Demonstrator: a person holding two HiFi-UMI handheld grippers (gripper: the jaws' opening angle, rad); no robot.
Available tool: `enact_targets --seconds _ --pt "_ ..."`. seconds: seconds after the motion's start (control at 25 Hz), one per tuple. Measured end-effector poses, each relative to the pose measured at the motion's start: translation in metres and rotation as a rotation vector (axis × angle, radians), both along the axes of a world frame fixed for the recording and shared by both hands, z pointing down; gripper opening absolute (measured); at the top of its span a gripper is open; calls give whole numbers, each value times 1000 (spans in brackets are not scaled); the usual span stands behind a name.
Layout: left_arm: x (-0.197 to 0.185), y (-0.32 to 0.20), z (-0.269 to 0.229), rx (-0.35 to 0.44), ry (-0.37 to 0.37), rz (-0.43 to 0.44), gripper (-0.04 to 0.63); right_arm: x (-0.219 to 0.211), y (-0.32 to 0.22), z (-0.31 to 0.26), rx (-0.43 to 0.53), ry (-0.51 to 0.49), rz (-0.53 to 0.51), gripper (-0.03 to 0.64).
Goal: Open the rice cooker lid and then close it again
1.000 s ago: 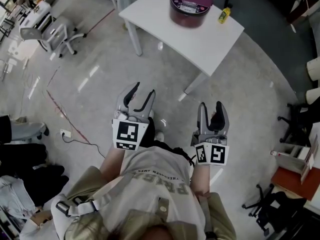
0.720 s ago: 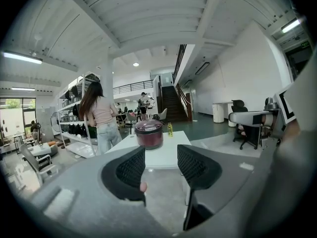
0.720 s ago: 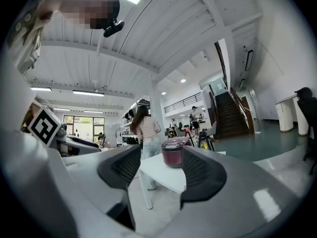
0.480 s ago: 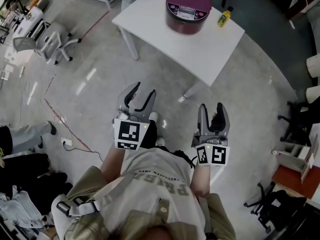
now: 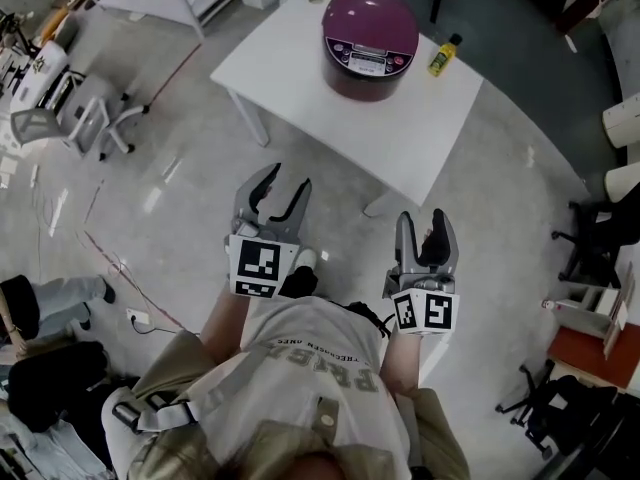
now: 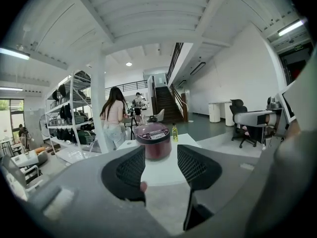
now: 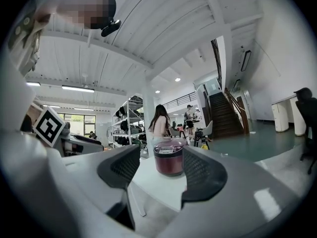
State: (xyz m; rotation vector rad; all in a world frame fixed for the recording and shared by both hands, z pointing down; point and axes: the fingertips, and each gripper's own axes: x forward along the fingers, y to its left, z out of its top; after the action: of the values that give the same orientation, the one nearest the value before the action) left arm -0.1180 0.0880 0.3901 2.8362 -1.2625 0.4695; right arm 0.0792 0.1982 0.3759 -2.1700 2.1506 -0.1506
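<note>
A purple rice cooker [image 5: 370,38] with its lid down stands on a white table [image 5: 330,93] well ahead of me. It shows between the jaws in the left gripper view [image 6: 153,140] and the right gripper view [image 7: 169,157]. My left gripper [image 5: 279,184] is open with nothing between its fingers, far short of the table. My right gripper [image 5: 425,221] is also open and holds nothing. Both point toward the cooker.
A yellow bottle [image 5: 443,54] stands on the table to the right of the cooker. Office chairs [image 5: 85,118] sit at the left, dark chairs [image 5: 600,243] at the right. A person [image 6: 114,118] stands beyond the table by shelving. A cable [image 5: 120,268] lies on the glossy floor.
The table and cooker have drawn closer and lower in the head view as I walk toward them. Both grippers keep their pose in front of me.
</note>
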Motion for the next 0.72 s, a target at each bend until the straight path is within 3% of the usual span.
enact_targets --seconds 0.36,0.72 --pt "-1 -58 -9 22 20 31 211 -2 -48 -3 -19 63 28 241" --pt "8 -93 -2 5 9 7 210 16 -83 4 -43 45 20 241"
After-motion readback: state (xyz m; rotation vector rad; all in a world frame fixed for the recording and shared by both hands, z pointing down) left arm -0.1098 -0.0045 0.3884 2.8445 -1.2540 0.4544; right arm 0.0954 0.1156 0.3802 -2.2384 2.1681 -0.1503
